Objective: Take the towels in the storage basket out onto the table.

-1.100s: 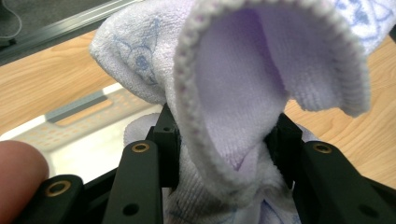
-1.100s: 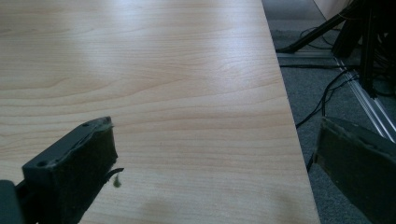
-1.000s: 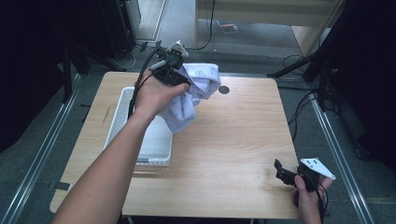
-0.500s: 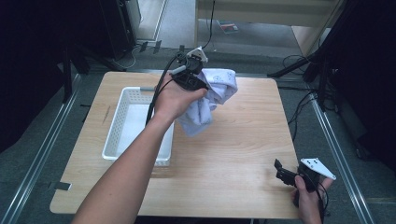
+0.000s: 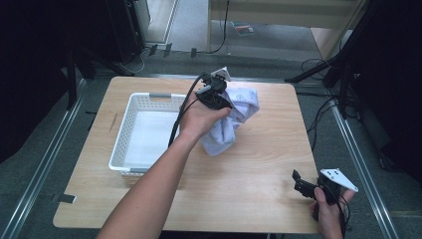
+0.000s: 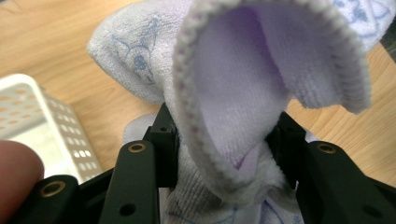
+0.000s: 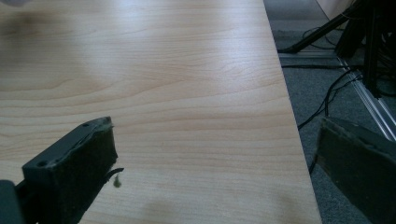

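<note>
— What did the view from above give you that the gripper views didn't?

— The whole layout. My left gripper was up over the far middle of the table, with the pale lilac towel hanging from it, its lower end at the wood just right of the white basket. My right gripper sat at the near right corner, well apart from all that.

— And close up?

— The left gripper view showed the grip itself: the towel bunched between my two black jaws, which had just eased apart a little yet were clamped on the cloth. A stitched hem curled open above them, and blue printed figures showed on the terry. The basket lay at the left of that view, my fingertip at the edge.

— The right one?

— Its own view showed the jaws standing wide apart with nothing between them, over bare wood at the table's right edge, with cables on the floor beyond.

— How were your arms placed?

— My left forearm reached diagonally from the near left toward the far middle, hand wrapped round the gripper body. My right hand held its gripper low, pointing left.
</note>
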`<state>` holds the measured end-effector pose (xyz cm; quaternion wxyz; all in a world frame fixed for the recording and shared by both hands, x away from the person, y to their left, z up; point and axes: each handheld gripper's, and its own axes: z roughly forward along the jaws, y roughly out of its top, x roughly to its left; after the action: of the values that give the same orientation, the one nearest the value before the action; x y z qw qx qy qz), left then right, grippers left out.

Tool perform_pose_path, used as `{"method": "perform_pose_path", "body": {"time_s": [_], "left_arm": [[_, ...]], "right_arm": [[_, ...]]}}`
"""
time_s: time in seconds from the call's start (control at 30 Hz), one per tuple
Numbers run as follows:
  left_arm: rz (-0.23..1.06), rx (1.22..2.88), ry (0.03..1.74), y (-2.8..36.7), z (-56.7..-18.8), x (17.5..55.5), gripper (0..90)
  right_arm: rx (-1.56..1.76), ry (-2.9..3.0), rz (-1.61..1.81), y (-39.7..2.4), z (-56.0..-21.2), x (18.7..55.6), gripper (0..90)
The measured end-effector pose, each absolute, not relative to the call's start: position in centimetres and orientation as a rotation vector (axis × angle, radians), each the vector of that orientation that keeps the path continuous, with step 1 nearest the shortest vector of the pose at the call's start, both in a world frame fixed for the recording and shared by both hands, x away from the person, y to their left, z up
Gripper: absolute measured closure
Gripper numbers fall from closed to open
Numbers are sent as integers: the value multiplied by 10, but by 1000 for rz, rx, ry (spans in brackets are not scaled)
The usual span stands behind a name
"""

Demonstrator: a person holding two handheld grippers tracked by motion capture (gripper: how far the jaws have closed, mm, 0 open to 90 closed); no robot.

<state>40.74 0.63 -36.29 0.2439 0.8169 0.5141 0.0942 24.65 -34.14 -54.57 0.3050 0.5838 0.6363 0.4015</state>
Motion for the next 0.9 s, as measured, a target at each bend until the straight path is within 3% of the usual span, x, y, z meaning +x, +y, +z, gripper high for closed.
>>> {"method": "perform_pose_path", "body": {"time_s": [0.2,0.9], "left_arm": [[282,2243,1409,1,-382,407,525],[181,2219,1481,-5,-438,403,472]], "right_arm": [[1544,1686,1064,-342,-546,246,0],[1544,1687,1063,-341,-546,246,0]]}}
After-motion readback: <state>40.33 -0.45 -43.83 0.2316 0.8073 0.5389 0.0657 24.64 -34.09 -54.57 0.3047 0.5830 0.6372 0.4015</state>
